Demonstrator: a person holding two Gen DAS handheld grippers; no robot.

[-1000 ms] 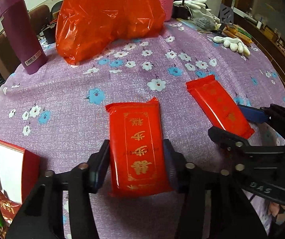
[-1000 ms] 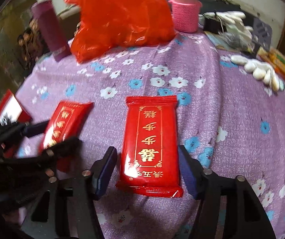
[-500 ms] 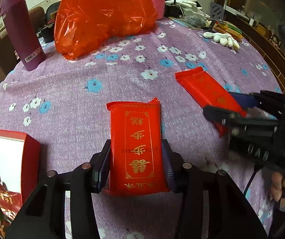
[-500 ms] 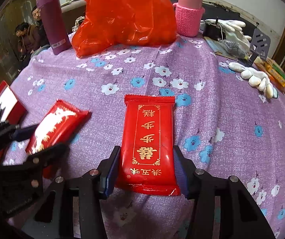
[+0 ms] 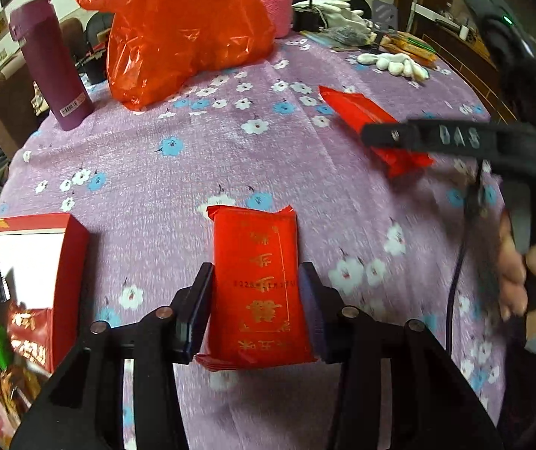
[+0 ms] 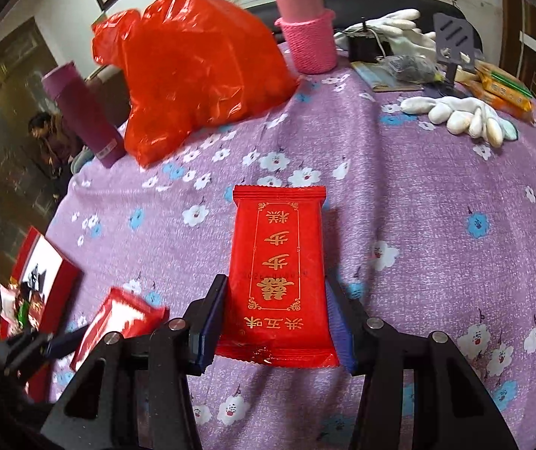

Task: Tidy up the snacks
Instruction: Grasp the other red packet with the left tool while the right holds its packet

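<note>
My left gripper (image 5: 255, 309) is shut on a red snack packet (image 5: 256, 285) with gold characters, held above the purple flowered tablecloth (image 5: 178, 172). My right gripper (image 6: 273, 324) is shut on a second red snack packet (image 6: 279, 262) of the same kind. The right gripper's packet shows at the right of the left wrist view (image 5: 365, 116), under that gripper's dark finger. The left gripper's packet shows at the lower left of the right wrist view (image 6: 118, 318). An open red box (image 5: 69, 262) with several snacks inside stands at the left; it also shows in the right wrist view (image 6: 47, 262).
A red plastic bag (image 5: 181, 26), a purple bottle (image 5: 48, 63) and a pink-sleeved flask (image 5: 271, 0) stand at the back. White gloves (image 6: 466, 116), yellow packets (image 6: 504, 90) and a dark stand (image 6: 451, 41) lie at the back right. A person's hand (image 5: 523, 270) holds the right gripper.
Both grippers have closed on their packets and lifted them off the cloth. The left gripper has moved toward the red box; the right gripper has risen and shifted right.
</note>
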